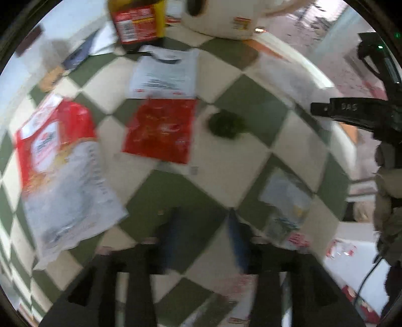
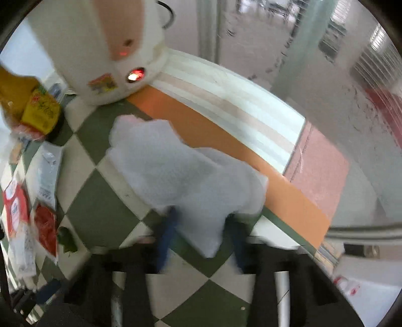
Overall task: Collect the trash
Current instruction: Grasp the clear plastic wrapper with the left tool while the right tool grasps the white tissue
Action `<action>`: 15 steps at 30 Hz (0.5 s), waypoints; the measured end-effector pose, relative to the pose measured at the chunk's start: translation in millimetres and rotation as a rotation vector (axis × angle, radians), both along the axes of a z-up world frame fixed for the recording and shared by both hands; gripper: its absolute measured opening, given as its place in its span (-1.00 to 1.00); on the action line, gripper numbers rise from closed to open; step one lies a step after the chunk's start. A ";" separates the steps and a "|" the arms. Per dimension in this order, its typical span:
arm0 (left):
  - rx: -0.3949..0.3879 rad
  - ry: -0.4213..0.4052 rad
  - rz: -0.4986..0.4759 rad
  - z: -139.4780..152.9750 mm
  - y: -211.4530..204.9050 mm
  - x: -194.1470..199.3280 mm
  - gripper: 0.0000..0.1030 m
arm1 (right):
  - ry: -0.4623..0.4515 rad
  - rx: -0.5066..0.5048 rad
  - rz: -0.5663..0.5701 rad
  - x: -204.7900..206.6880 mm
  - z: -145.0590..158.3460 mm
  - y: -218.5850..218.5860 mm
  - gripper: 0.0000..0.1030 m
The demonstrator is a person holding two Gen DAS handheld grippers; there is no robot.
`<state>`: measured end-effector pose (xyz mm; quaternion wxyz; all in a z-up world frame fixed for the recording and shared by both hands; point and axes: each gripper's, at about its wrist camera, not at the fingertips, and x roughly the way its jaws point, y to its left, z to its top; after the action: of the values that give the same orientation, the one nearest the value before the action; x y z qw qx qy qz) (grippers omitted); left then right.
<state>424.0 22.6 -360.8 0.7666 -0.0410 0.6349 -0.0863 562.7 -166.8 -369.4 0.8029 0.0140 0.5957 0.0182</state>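
The right tool [image 2: 201,241] straddles a white tissue [image 2: 186,176], grip unclear; the left tool [image 1: 201,239] hangs apart, empty. Wrappers [image 1: 160,130] remain on the checkered desk [image 1: 251,105].

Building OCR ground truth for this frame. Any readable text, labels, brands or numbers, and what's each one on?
"DAS" (last letter uncertain): raised letters on the right gripper, left wrist view.
Blurred, unreadable: red-label bottle, red and white wrapper, large white bag, sticker on white kettle, yellow packet.
White tissue: no print visible.
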 end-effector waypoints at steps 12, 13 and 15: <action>0.048 0.073 -0.296 -13.6 -57.3 -67.2 0.25 | -0.045 0.173 -0.134 -125.6 46.0 -76.2 -0.87; 0.076 0.052 -0.317 -14.7 -62.2 -70.6 0.24 | -0.040 0.178 -0.149 -139.5 44.1 -81.2 -0.87; 0.112 0.034 -0.314 -17.5 -67.8 -76.9 0.16 | -0.028 0.194 -0.176 -158.9 37.1 -91.3 -0.87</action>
<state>347.0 -45.2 -378.3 0.7341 0.0999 0.6500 -0.1689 403.8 -258.1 -332.3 0.8046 0.1432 0.5763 0.0055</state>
